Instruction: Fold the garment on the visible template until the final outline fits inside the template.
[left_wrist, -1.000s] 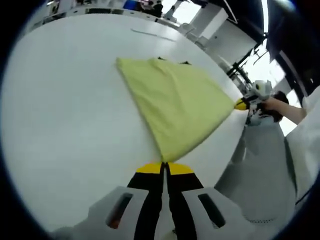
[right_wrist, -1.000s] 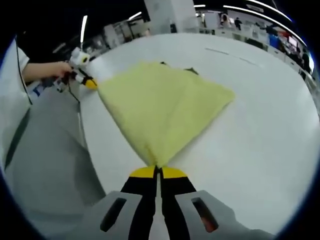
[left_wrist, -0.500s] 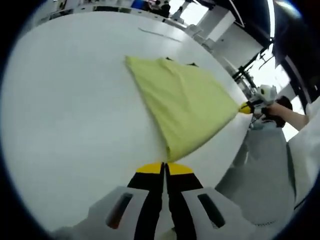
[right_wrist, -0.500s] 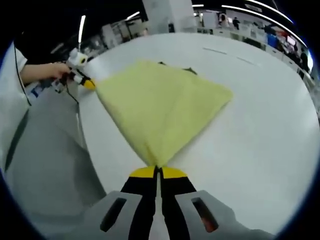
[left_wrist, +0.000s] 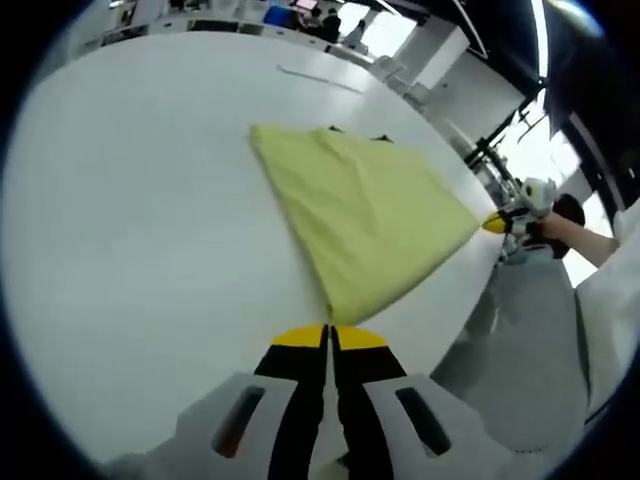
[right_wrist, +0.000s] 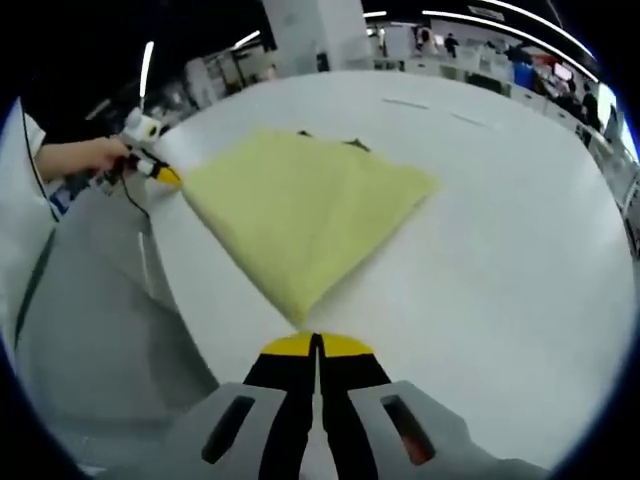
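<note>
A white table (left_wrist: 120, 230) carries one yellow garment (left_wrist: 360, 215), lying flat and folded to a rough triangle near the table's edge on the person's side. Just past the garment's far edge two small dark marks peek out, perhaps corners of the template; most of it is hidden, so whether the outline fits cannot be told.

In the left gripper view, the left hand-held gripper (left_wrist: 329, 335) has its jaws pressed together, its yellow tips just beside the garment's near corner. Whether a bit of cloth is pinched cannot be told. The same gripper (right_wrist: 165, 176) appears in the right gripper view at the garment's left corner.

In the right gripper view, the right hand-held gripper (right_wrist: 316, 344) also has its jaws pressed together, but there is a sliver of bare table between its tips and the garment's near corner. Half a second ago that corner ran right into the tips, drawn taut. Now it lies slack and apart, so this corner has likely been let go and the fold laid down.

Count: one garment, one table, two grippers, and one person in a white sleeve (right_wrist: 20, 190)
</note>
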